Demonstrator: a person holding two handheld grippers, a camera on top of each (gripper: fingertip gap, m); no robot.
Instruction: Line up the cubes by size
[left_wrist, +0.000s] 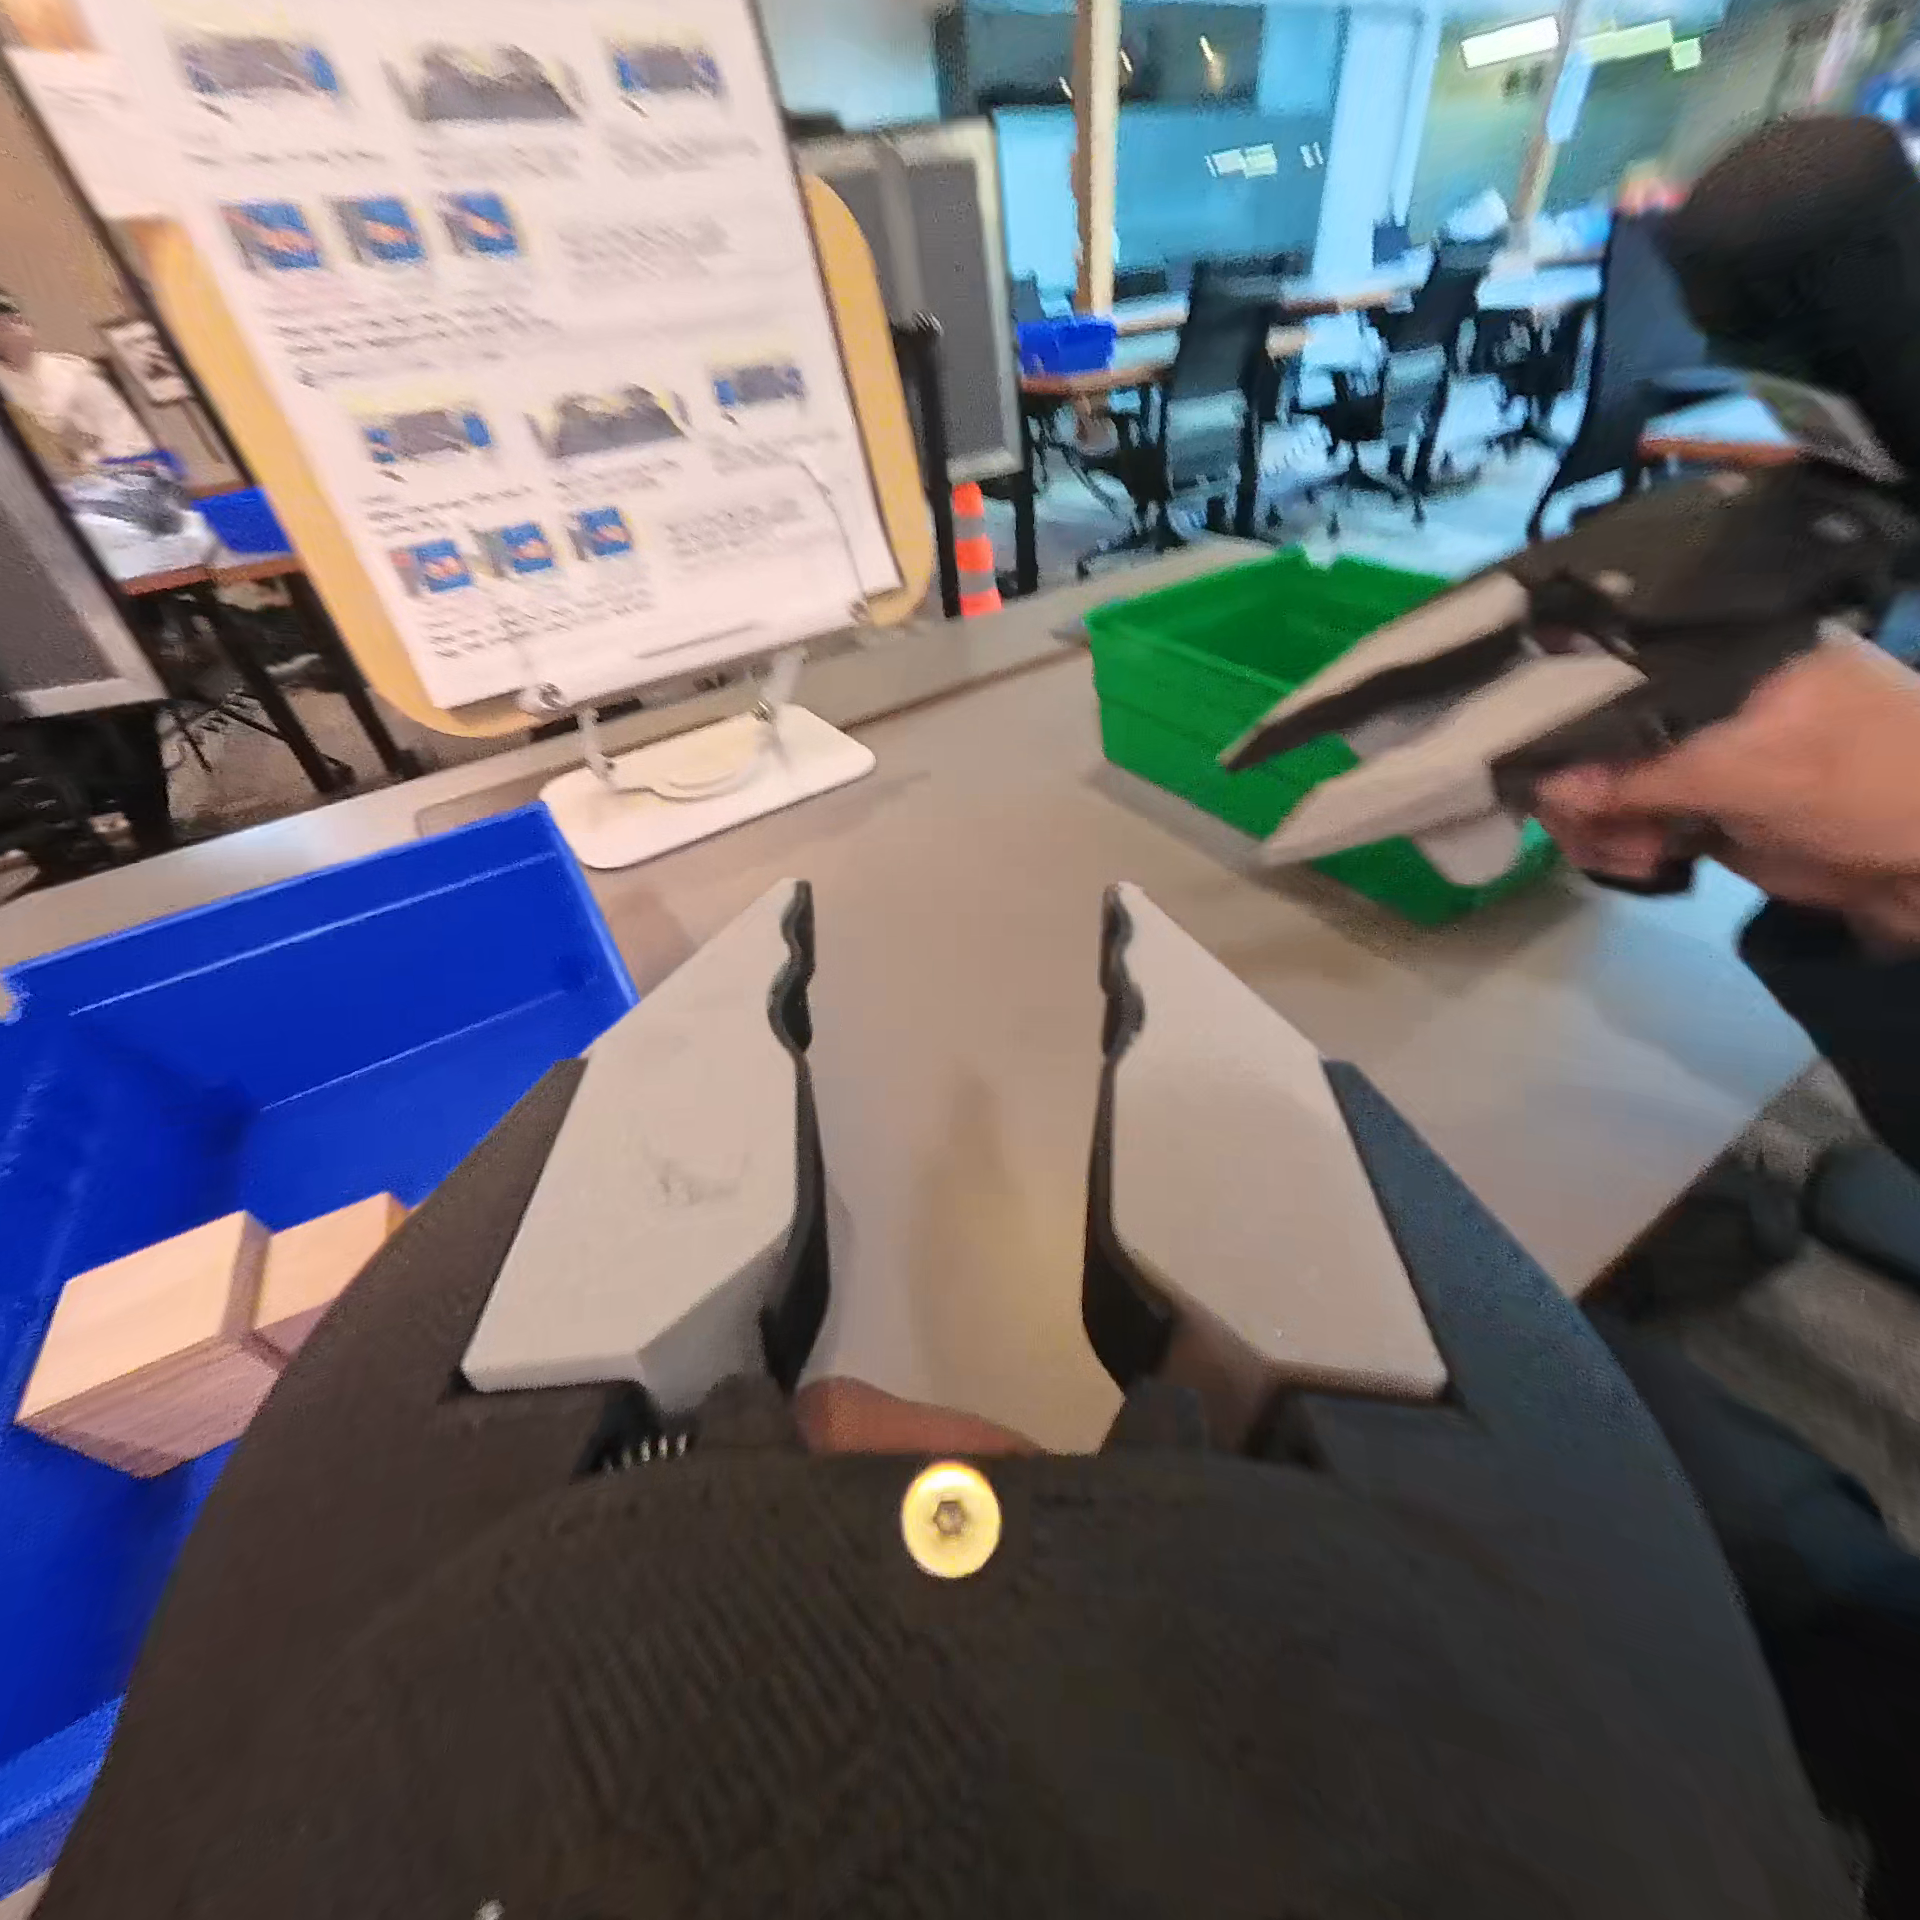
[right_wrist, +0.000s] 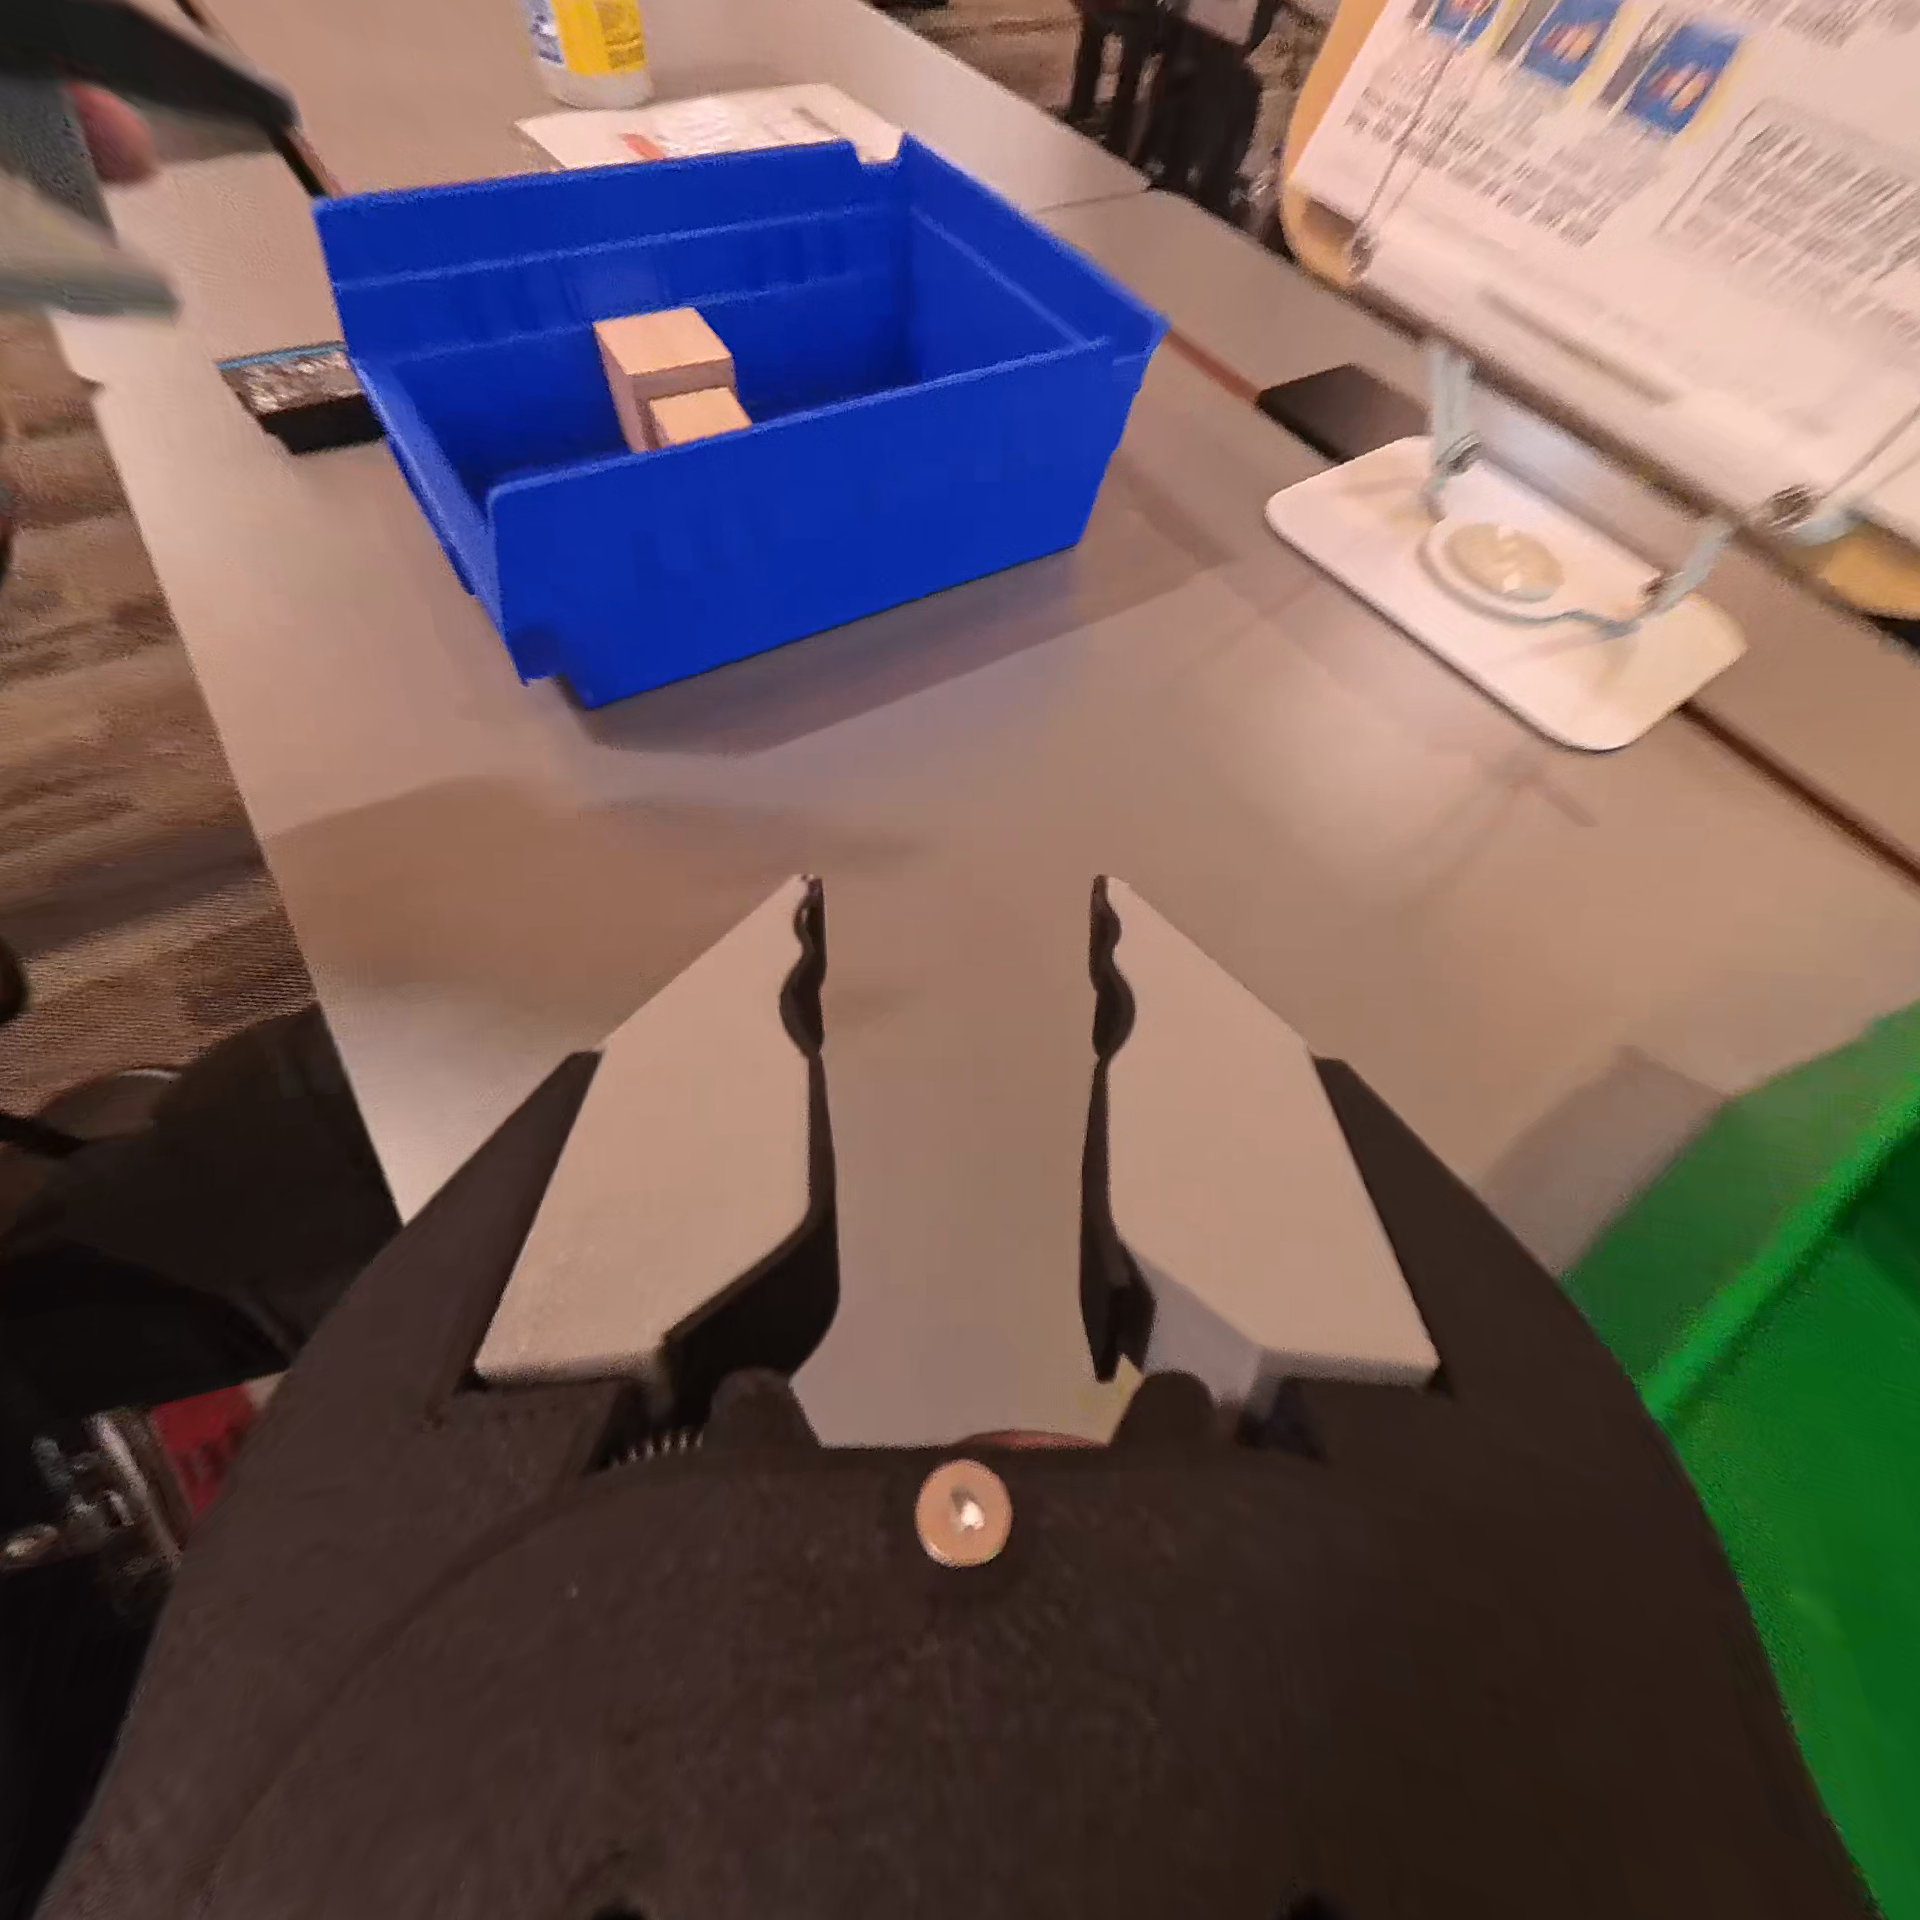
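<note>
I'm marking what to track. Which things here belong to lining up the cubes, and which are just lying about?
Job:
wooden cubes, two visible
blue bin holding them
left claw, open
right claw, open

Lying about:
green bin
instruction board on stand
yellow-labelled bottle
paper sheet

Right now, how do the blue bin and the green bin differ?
The blue bin holds two wooden cubes; the green bin shows none in the part that is visible. The blue bin lies by the left gripper, the green one by the right gripper. Both sit on the grey table.
</note>
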